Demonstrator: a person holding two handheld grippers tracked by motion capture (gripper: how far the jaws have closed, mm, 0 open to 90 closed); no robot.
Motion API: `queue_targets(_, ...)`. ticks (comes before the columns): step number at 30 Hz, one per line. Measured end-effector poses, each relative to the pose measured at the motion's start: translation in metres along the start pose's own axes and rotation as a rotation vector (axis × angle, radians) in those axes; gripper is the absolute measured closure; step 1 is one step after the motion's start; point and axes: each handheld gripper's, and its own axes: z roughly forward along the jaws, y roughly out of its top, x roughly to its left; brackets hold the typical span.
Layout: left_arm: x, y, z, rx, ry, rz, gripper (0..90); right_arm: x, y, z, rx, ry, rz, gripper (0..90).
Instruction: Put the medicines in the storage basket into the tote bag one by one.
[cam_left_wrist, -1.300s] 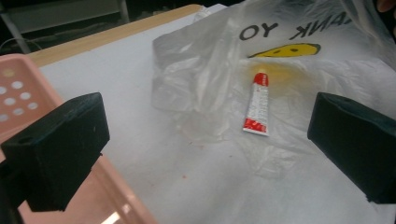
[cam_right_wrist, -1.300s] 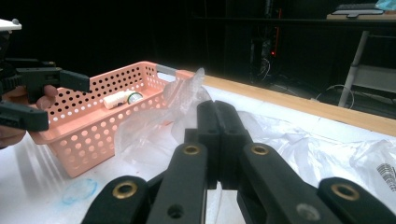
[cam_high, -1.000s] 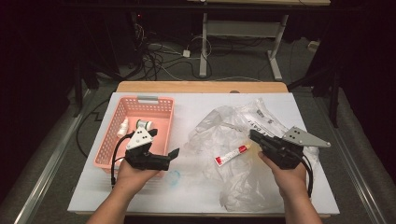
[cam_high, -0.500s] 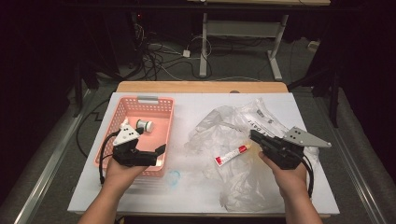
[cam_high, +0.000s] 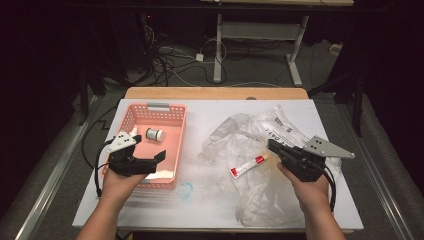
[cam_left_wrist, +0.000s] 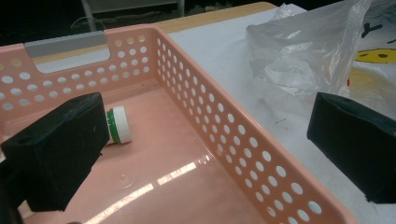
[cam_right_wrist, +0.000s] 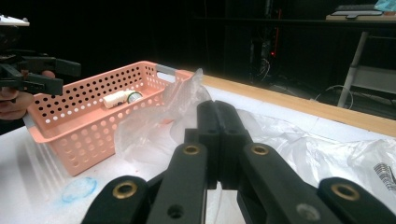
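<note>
The left gripper (cam_high: 159, 157) hangs over the pink basket (cam_high: 131, 119) at the tabletop's left edge, jaws spread and empty, likely just past dropping the small white bottle (cam_high: 154, 134) lying inside. The right gripper (cam_high: 272, 145), jaws clenched on nothing, rests on the crumpled plastic bag (cam_high: 235, 132) near the red-and-white tube (cam_high: 247, 166). The left gripper view reveals the bottle's green band (cam_left_wrist: 109, 125).

Glossy perforated pink plastic basket (cam_left_wrist: 196, 140), crinkled clear plastic bag (cam_high: 260, 145), matt white tabletop (cam_high: 205, 115)
</note>
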Motion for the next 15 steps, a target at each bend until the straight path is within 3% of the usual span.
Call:
queue_targets(6,0.002,0.002,0.002,-0.013,-0.008,-0.015,0.0,0.001,0.001,0.000,-0.001,-0.001,0.004,90.0)
queue_targets(15,0.008,0.017,0.012,-0.014,0.005,-0.022,0.0,0.000,0.001,0.001,0.000,-0.001,0.010,90.0)
